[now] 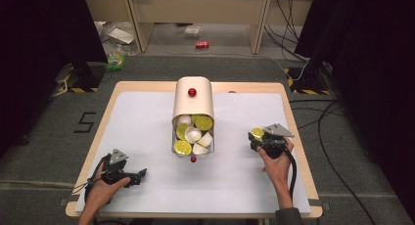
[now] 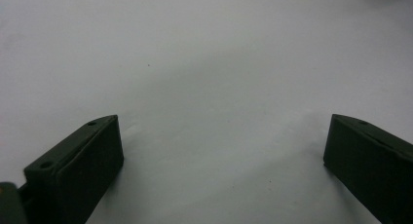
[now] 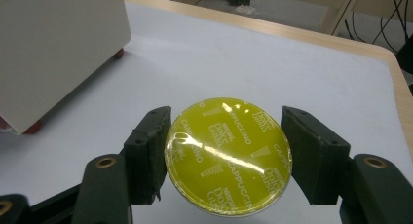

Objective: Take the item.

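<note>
A cream box with a red knob lies at the table's middle, its pulled-out drawer full of yellow-lidded and white coffee capsules. At the right of the table my right gripper is shut on one yellow-lidded capsule. In the right gripper view that capsule sits pressed between both pads, its foil lid facing the camera, just above the white mat. My left gripper rests low at the front left, and in the left gripper view it is open with bare mat between the jaws.
A white mat covers the wooden table. The box's side stands to the left of the held capsule. A small red ball lies on the mat at the front of the drawer. Cables run over the floor at right.
</note>
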Available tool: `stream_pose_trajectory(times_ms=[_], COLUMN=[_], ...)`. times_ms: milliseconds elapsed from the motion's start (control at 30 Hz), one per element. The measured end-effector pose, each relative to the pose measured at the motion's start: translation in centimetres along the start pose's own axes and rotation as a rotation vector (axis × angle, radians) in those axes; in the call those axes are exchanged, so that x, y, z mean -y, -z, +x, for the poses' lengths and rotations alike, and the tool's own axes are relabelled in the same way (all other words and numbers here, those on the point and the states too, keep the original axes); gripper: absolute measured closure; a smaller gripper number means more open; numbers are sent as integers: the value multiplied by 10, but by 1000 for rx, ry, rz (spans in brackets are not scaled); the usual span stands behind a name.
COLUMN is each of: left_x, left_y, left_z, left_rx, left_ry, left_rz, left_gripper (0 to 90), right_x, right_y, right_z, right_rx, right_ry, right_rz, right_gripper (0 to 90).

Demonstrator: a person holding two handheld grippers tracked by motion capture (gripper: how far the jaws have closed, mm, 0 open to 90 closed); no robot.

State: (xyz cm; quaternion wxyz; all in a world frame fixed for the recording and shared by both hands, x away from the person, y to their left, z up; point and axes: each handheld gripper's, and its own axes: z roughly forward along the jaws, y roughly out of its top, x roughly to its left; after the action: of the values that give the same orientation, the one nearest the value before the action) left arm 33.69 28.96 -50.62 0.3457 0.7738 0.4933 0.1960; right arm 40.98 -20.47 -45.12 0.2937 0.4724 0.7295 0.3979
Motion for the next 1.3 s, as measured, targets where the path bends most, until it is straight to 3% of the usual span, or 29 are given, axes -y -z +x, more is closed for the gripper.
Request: stream_pose_trajectory(times_ms=[1300], left_x=[0], left_y=[0], left_z=[0], left_rx=[-1], left_ry=[0], left_rz=[0], left_gripper=[1], right_x=[22], right_y=[-19], right_z=[-10], right_rx=[28], right_ry=[-9], right_rz=[92], right_gripper=[382])
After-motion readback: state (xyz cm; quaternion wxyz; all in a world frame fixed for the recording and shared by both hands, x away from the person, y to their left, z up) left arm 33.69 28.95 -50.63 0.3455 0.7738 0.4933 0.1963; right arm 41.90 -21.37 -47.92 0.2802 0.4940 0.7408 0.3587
